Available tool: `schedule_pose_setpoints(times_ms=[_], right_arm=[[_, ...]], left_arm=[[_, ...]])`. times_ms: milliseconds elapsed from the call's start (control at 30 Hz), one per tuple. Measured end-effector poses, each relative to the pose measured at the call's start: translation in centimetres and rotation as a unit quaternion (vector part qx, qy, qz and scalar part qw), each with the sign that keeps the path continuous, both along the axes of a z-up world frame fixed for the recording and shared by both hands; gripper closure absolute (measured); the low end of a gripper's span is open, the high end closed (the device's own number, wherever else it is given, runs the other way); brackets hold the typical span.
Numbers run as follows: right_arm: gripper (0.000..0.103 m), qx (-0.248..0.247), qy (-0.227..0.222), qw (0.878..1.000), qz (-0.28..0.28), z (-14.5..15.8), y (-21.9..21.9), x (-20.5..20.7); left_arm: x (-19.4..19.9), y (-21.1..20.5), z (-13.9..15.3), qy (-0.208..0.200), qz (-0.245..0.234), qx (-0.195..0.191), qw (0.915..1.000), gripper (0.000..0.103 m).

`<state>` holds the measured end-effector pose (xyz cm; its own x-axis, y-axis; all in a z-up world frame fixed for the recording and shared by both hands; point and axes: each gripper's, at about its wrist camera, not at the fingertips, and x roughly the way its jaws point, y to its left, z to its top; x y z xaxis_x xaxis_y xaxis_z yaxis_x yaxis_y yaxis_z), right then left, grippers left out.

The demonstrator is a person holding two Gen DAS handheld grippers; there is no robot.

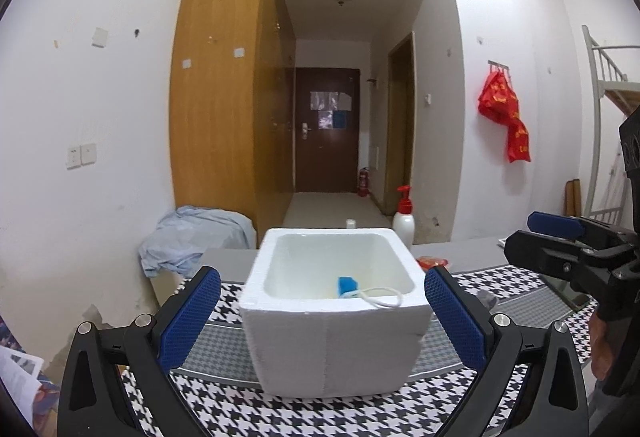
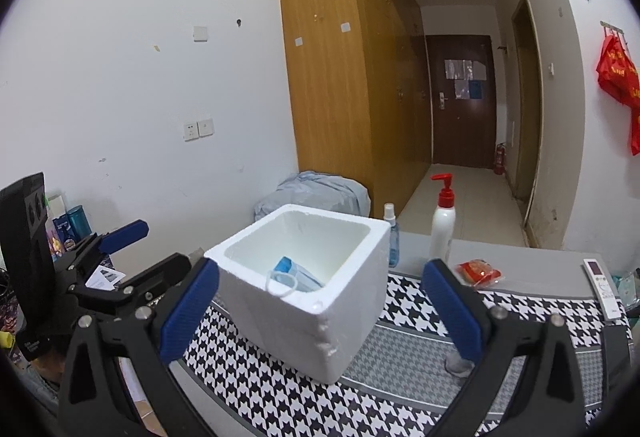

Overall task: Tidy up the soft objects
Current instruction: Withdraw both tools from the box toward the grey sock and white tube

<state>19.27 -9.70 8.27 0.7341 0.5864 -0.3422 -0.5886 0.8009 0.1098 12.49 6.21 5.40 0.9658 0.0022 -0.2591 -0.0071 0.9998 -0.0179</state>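
Observation:
A white foam box (image 1: 332, 337) stands on the houndstooth cloth (image 1: 360, 413); it also shows in the right wrist view (image 2: 296, 317). Inside it lies a blue face mask (image 2: 298, 277) with a white ear loop (image 1: 380, 297) over the rim. My left gripper (image 1: 322, 317) is open and empty, its blue pads either side of the box's front. My right gripper (image 2: 320, 309) is open and empty, to the right of the box. A small grey soft object (image 2: 456, 359) lies on the cloth behind the right finger, partly hidden.
A white pump bottle (image 2: 442, 225) and a blue spray bottle (image 2: 392, 237) stand behind the box. A red packet (image 2: 478, 271) and a white remote (image 2: 604, 287) lie at right. A cloth-covered bin (image 1: 192, 241) sits left of the table.

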Motion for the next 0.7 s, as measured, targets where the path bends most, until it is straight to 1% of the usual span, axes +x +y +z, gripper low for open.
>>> schedule_pose_setpoints(times_ms=[133, 333, 500, 600, 700], right_arm=[[0.0, 0.003, -0.001, 1.0, -0.01, -0.4, -0.6, -0.4], [0.0, 0.004, 0.007, 1.0, -0.019, -1.8, -1.2, -0.7], [0.0, 0.002, -0.003, 1.0, -0.025, -2.7, -1.7, -1.3], [0.0, 0.002, -0.016, 0.999, -0.032, -3.3, -2.3, -1.8], [0.0, 0.001, -0.017, 0.999, -0.041, -4.0, -2.6, -1.9]], left_arm=[[0.0, -0.4, -0.2, -0.002, -0.009, -0.006, 0.9999, 0.001], [0.5, -1.2, -1.1, 0.002, -0.019, -0.008, 0.9998, 0.001], [0.7, -1.5, -1.9, 0.009, -0.026, -0.014, 0.9995, 0.001], [0.5, -1.6, -2.2, -0.002, -0.022, -0.017, 0.9996, 0.001], [0.4, -2.0, -2.6, -0.011, -0.025, -0.018, 0.9994, 0.001]])
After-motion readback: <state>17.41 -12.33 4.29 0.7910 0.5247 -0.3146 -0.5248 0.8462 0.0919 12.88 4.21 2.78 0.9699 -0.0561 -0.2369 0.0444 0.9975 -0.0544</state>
